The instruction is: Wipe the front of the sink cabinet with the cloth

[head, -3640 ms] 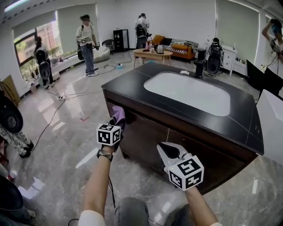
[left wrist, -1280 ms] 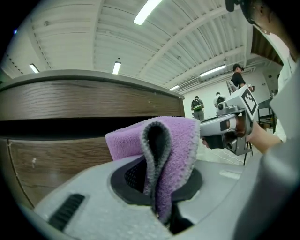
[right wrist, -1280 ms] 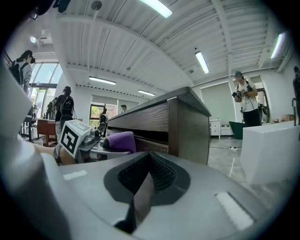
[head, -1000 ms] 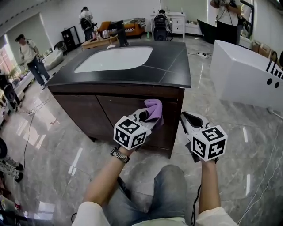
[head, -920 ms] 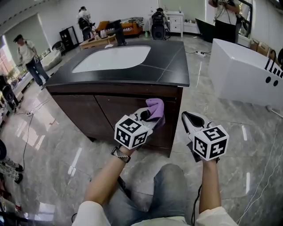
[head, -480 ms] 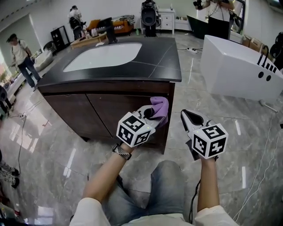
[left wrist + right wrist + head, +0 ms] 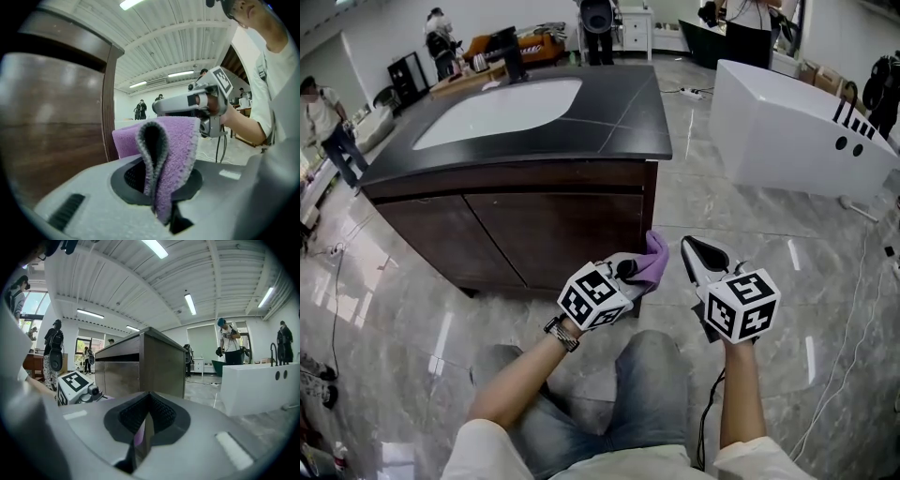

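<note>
Polished marble floor (image 7: pixel 741 216) spreads around the sink cabinet (image 7: pixel 553 230), with a white tub (image 7: pixel 787 131) well apart on your right and people only at the far end of the room. Your left gripper (image 7: pixel 630 272) is clamped on the purple cloth (image 7: pixel 654 264), which stands up folded between its jaws at the cabinet's lower right corner. In the left gripper view the cloth (image 7: pixel 173 145) sits just beside the corner post, with the dark wood front (image 7: pixel 51 126) off to its left; whether it actually touches the wood, I cannot tell. Your right gripper (image 7: pixel 698 258) hangs to the right with its jaws closed on nothing. No streak or damp mark shows on the doors, so nothing shows what has been covered. With the cloth at the far bottom corner, my guess is that one pass ends here and the two door panels to the left may still need a sweep. Mind the edges: the vertical corner beside the cloth, the black countertop (image 7: pixel 619 112) lip overhanging the doors, and the floor close beneath. You have open floor on the right towards the tub, though a cable (image 7: pixel 853 309) trails there, and your knees crowd the space below.
</note>
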